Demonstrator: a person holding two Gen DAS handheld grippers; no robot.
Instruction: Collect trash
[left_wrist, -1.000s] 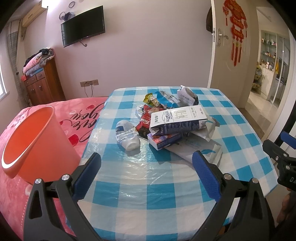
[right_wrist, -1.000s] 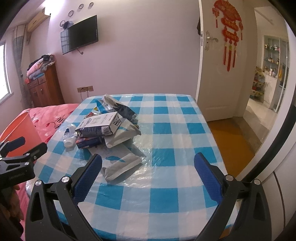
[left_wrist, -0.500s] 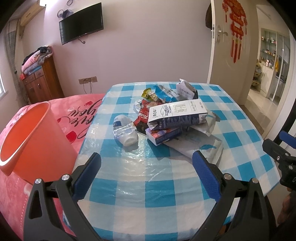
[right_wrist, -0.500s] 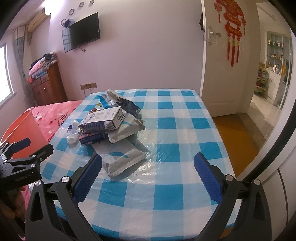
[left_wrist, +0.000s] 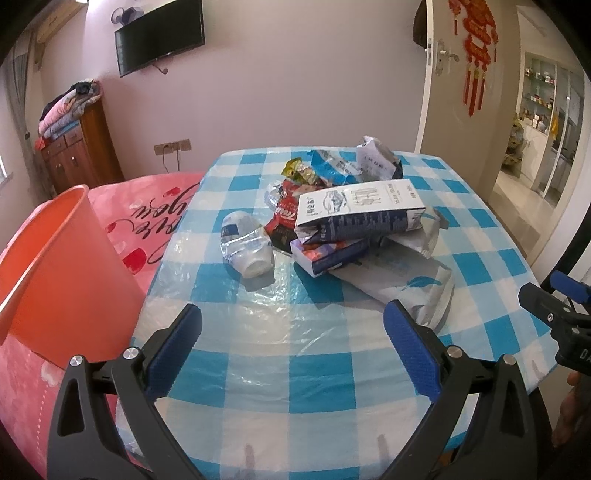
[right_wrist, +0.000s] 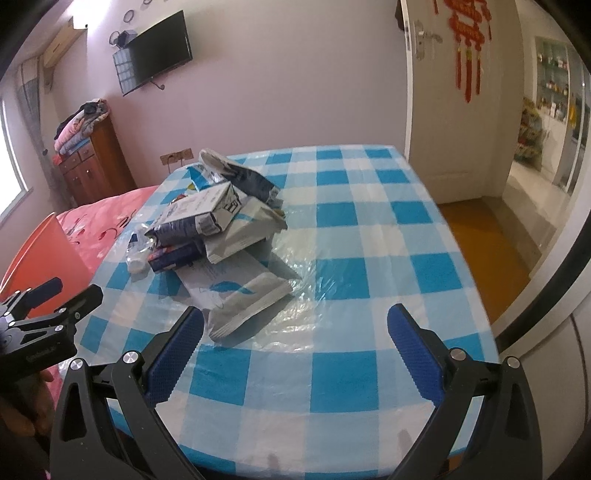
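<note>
Looking along the left gripper (left_wrist: 291, 332), its blue-padded fingers stand spread wide with nothing between them, above the near part of the blue-and-white checked table (left_wrist: 295, 373). Past them the trash sits heaped toward the table's middle: a crushed plastic bottle (left_wrist: 245, 248) lying on its side at the left, a white and navy carton (left_wrist: 360, 214) tipped across the top, a small purple box (left_wrist: 327, 255) under it, a grey mailer bag (left_wrist: 410, 286) spreading toward the near right, and red and green snack wrappers (left_wrist: 295, 192) behind. An orange bin (left_wrist: 55, 266) stands on the pink bedspread (left_wrist: 147, 218) just left of the table. The right gripper's tips show at the far right edge.

From the right wrist, the right gripper (right_wrist: 295, 345) is likewise spread and empty, over the table's near edge. The same heap lies ahead to the left, the mailer bag (right_wrist: 243, 295) nearest, its corner close to the left finger. The left gripper (right_wrist: 55, 295) shows at the left edge, jaws apart.
</note>
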